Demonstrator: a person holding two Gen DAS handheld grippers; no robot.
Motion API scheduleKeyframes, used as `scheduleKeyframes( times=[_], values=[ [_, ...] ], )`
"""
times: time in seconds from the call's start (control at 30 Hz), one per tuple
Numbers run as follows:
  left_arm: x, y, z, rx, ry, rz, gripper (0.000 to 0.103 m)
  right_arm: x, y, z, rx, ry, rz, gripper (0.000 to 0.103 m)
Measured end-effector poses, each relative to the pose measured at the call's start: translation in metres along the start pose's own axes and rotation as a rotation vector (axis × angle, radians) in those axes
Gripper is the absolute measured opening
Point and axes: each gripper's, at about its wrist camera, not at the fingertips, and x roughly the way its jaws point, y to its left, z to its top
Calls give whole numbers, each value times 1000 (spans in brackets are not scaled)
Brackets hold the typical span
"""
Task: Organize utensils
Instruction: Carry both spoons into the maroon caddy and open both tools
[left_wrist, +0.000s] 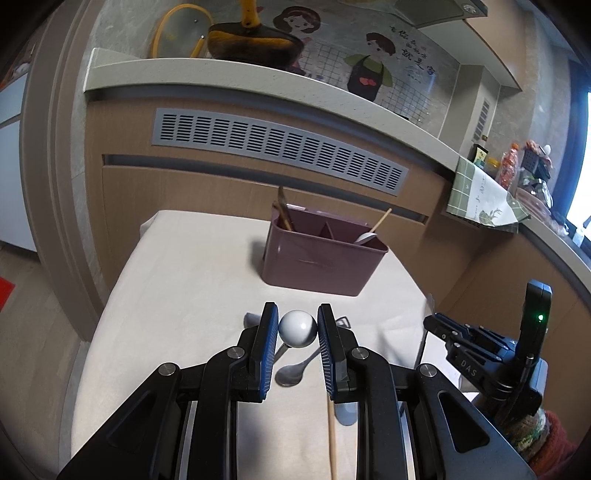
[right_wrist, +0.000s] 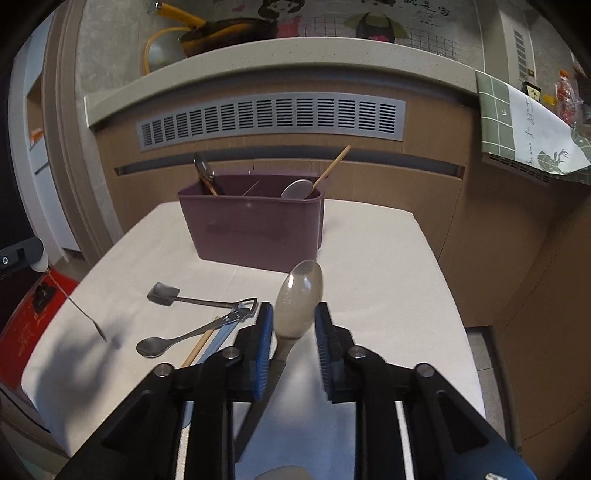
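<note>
I see a steel spoon raised bowl-up before the purple caddy, which holds spoons and chopsticks; more spoons lie on the worktop.

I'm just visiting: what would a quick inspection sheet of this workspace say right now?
Surface: table under a white cloth, smooth where it shows.
Job's things: purple caddy with dividers, utensils already standing in its two end sections; a metal spoon, a flat-headed scoop and a chopstick lie on the cloth.
Clutter: nothing seen.
Grippers: left gripper is closed on a white ball-topped utensil; right gripper is closed on a large spoon, bowl pointing towards the caddy.
Cables: nothing seen.
Surroundings: kitchen counter behind, with a pan on it; a vent grille below.
</note>
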Motion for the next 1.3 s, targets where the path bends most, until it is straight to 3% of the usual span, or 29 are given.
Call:
scheduleKeyframes(
  times=[0.07, 0.5, 1.3],
  values=[
    [-1, -3, 1, 3, 2, -1, 23, 0, -5, 0, 7, -3, 13, 7],
    [2, -11, 5, -5, 19, -19, 23, -4, -56, -6, 163, 35, 102, 5],
    [7, -22, 36, 16, -23, -74, 23, -37, -42, 36, 100, -91, 138, 2]
  ],
)
